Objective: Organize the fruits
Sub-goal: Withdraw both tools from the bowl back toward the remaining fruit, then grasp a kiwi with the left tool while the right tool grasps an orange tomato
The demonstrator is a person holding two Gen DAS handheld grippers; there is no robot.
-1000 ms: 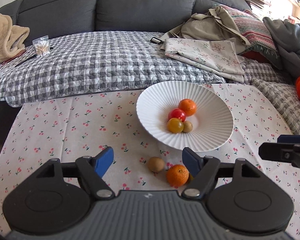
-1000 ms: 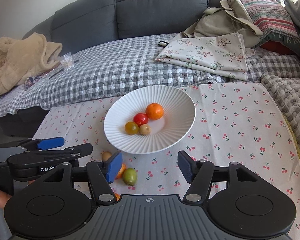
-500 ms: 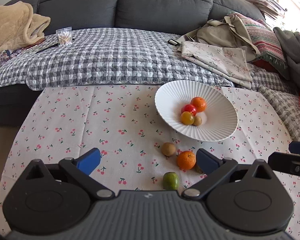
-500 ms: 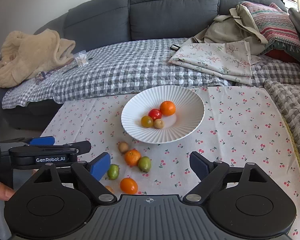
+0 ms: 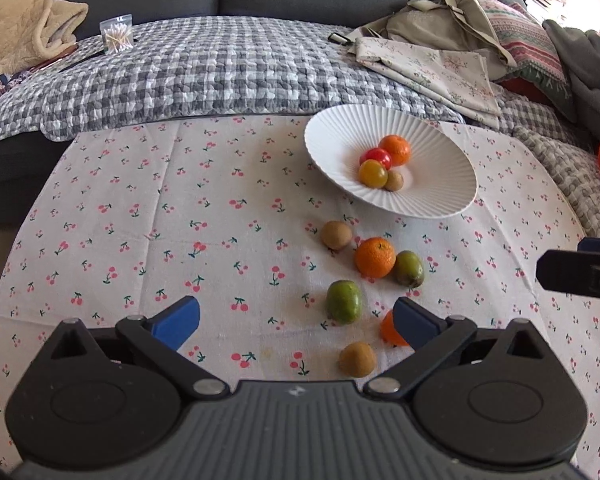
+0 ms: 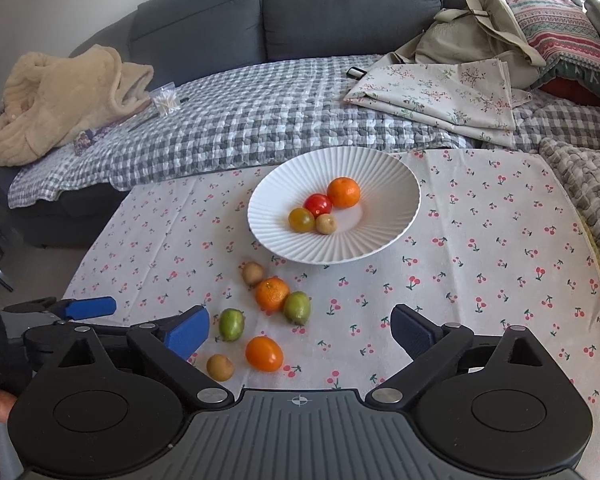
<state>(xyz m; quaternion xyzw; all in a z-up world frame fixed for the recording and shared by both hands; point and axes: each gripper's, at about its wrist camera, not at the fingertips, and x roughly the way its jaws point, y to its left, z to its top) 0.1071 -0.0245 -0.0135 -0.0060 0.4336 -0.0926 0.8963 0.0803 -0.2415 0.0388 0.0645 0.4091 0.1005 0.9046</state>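
Both grippers are hovering empty: left gripper [image 5: 296,316] spread wide, right gripper [image 6: 300,328] jaws opening. Six fruits [image 6: 272,293] are lying loose beside the plate [image 6: 380,168]; next needs descending onto one.

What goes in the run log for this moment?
left gripper: open, empty | right gripper: opening, empty | bowl: four fruits | cloth: six loose

The right gripper [image 6: 300,328], jaws opening with nothing pressed between them, hangs over 6 loose fruits on the cherry-print cloth [image 6: 480,240], while the white ribbed plate [image 6: 380,160] beyond holds 4.
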